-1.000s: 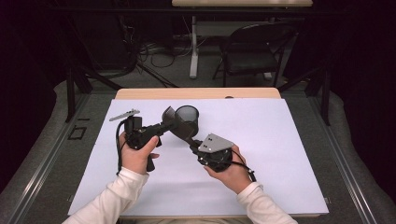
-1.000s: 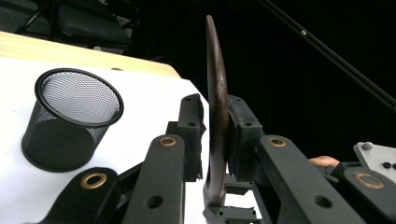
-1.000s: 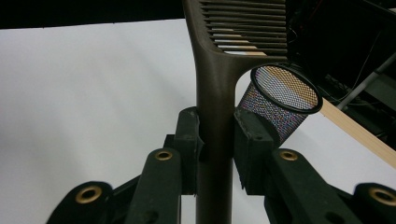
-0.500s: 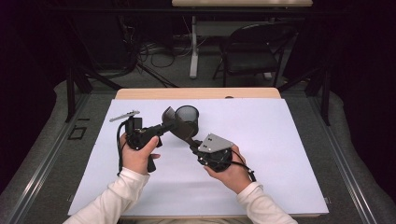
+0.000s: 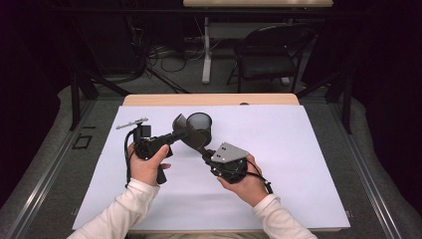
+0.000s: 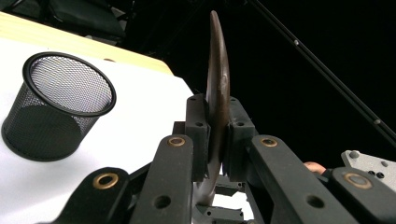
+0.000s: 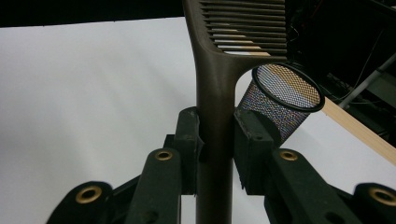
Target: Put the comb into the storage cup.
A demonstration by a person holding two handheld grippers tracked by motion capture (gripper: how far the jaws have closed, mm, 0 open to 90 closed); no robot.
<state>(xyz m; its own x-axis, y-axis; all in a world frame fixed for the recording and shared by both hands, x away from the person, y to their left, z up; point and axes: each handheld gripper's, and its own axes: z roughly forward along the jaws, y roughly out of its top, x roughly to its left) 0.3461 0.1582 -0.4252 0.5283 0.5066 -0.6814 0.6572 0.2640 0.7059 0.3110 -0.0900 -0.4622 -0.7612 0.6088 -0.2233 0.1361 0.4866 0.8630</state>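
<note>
High view — both grippers, left gripper (image 5: 175,133) and right gripper (image 5: 203,149), hold a brown comb (image 5: 185,133) above the white table (image 5: 298,159), beside a mesh pen cup (image 5: 201,125). Left gripper view — fingers (image 6: 196,135) pinch the comb's edge. Right gripper view — fingers (image 7: 189,140) pinch its handle.

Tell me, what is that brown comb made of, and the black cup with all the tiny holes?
The comb looks like smooth, matte dark-brown plastic or maybe polished wood; its one-piece moulded shape with even teeth suggests plastic, though I can't be sure. The cup looks like black-coated metal wire mesh: you can see light through its fine grid, under a solid rim.
</note>
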